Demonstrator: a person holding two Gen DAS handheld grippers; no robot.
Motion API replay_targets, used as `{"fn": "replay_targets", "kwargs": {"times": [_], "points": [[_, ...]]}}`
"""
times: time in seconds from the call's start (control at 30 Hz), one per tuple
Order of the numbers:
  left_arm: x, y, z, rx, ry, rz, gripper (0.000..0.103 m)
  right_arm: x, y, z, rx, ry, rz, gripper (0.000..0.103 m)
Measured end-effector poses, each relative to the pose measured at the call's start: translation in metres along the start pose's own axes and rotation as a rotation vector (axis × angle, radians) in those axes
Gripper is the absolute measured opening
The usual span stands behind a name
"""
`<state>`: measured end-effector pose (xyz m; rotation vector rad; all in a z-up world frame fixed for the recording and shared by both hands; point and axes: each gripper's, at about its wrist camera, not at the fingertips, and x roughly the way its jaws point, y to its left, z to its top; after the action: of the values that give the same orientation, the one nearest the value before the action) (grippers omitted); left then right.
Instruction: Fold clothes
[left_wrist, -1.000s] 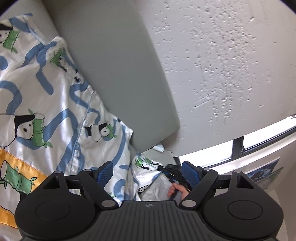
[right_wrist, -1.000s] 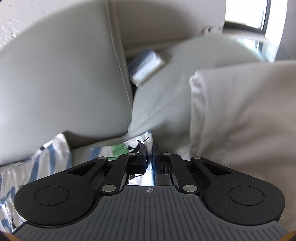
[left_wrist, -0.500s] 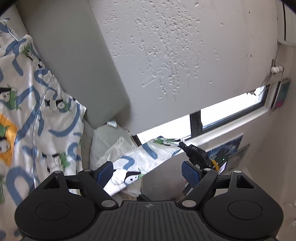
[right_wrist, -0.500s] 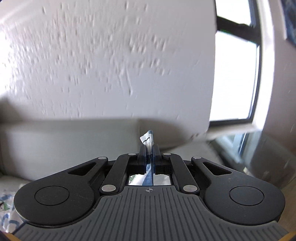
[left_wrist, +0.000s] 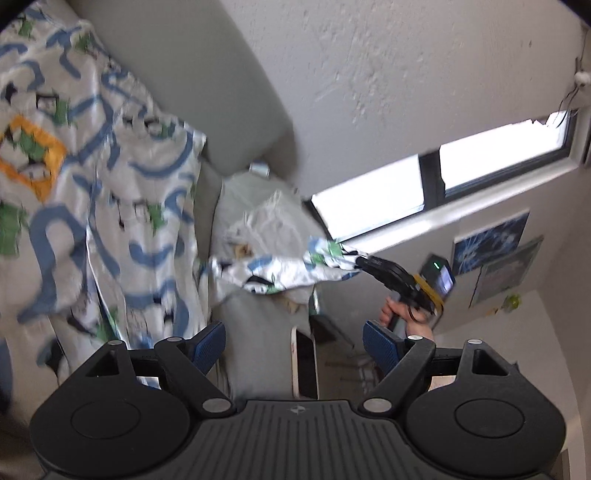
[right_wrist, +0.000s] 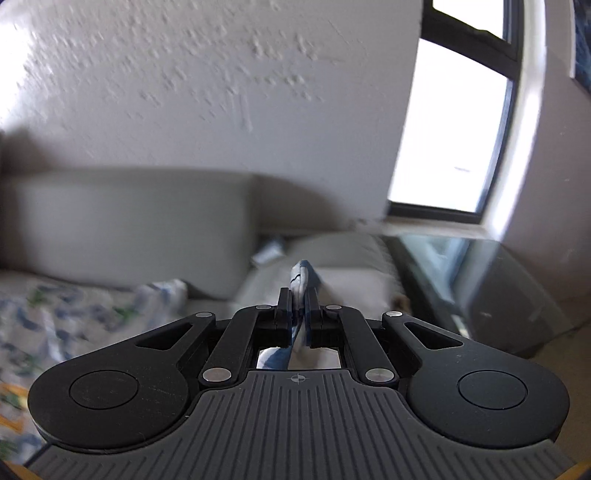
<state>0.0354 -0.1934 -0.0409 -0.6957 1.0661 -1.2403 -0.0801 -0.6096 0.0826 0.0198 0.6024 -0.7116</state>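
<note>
One sleeve of the panda pyjama top (left_wrist: 110, 206) now stretches in the air off the sofa (left_wrist: 192, 74), lifted since a second ago, ready to fold inward. Right gripper (right_wrist: 298, 295) pinches its cuff; left gripper (left_wrist: 291, 341) hangs spread, holding nothing.

Textured white wall (left_wrist: 388, 81), bright dark-framed window (left_wrist: 436, 184), grey sofa cushions (right_wrist: 129, 229), pictures (left_wrist: 487, 243) beside.

pajama shirt (left_wrist: 110, 206) motion-blurred and cut off at left edge, wall pictures (left_wrist: 491, 243) too blurred to read
</note>
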Motion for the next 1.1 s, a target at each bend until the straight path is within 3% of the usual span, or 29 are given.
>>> {"fn": "replay_targets", "kwargs": {"times": [0.1, 0.2, 0.23, 0.3, 0.37, 0.5, 0.53, 0.67, 0.73, 0.87, 0.97, 1.03, 1.1], "points": [[0.016, -0.003, -0.011, 0.008, 0.055, 0.019, 0.079, 0.019, -0.033, -0.028, 0.102, 0.134, -0.124, 0.038], [0.032, -0.006, -0.023, 0.016, 0.110, 0.039, 0.079, 0.036, -0.068, -0.056, 0.220, 0.274, -0.248, 0.039], [0.037, -0.007, -0.027, 0.018, 0.128, 0.045, 0.079, 0.033, -0.078, -0.059, 0.269, 0.278, -0.257, 0.039], [0.048, -0.009, -0.034, 0.023, 0.165, 0.058, 0.079, 0.022, -0.087, -0.058, 0.330, 0.239, -0.200, 0.042], [0.048, -0.007, -0.033, 0.020, 0.160, 0.069, 0.079, 0.017, -0.086, -0.053, 0.366, 0.222, -0.077, 0.046], [0.049, -0.005, -0.030, 0.013, 0.149, 0.092, 0.079, 0.042, -0.083, -0.051, 0.570, 0.266, 0.135, 0.046], [0.049, -0.004, -0.029, 0.011, 0.147, 0.098, 0.079, 0.051, -0.080, -0.050, 0.601, 0.286, 0.153, 0.046], [0.050, -0.001, -0.026, 0.005, 0.136, 0.121, 0.079, 0.090, -0.055, -0.040, 0.592, 0.331, 0.107, 0.051], [0.051, 0.000, -0.025, 0.001, 0.131, 0.133, 0.079, 0.106, -0.044, -0.035, 0.583, 0.330, 0.088, 0.059], [0.053, 0.004, -0.021, 0.010, 0.120, 0.179, 0.079, 0.128, -0.035, -0.036, 0.543, 0.369, -0.005, 0.060], [0.054, 0.005, -0.017, 0.051, 0.103, 0.223, 0.079, 0.144, -0.029, -0.037, 0.511, 0.399, -0.077, 0.047], [0.054, 0.007, -0.015, 0.049, 0.103, 0.229, 0.079, 0.152, -0.027, -0.040, 0.486, 0.411, -0.121, 0.015], [0.053, 0.009, -0.015, 0.040, 0.108, 0.231, 0.079, 0.151, -0.029, -0.045, 0.476, 0.405, -0.128, 0.007]]}}
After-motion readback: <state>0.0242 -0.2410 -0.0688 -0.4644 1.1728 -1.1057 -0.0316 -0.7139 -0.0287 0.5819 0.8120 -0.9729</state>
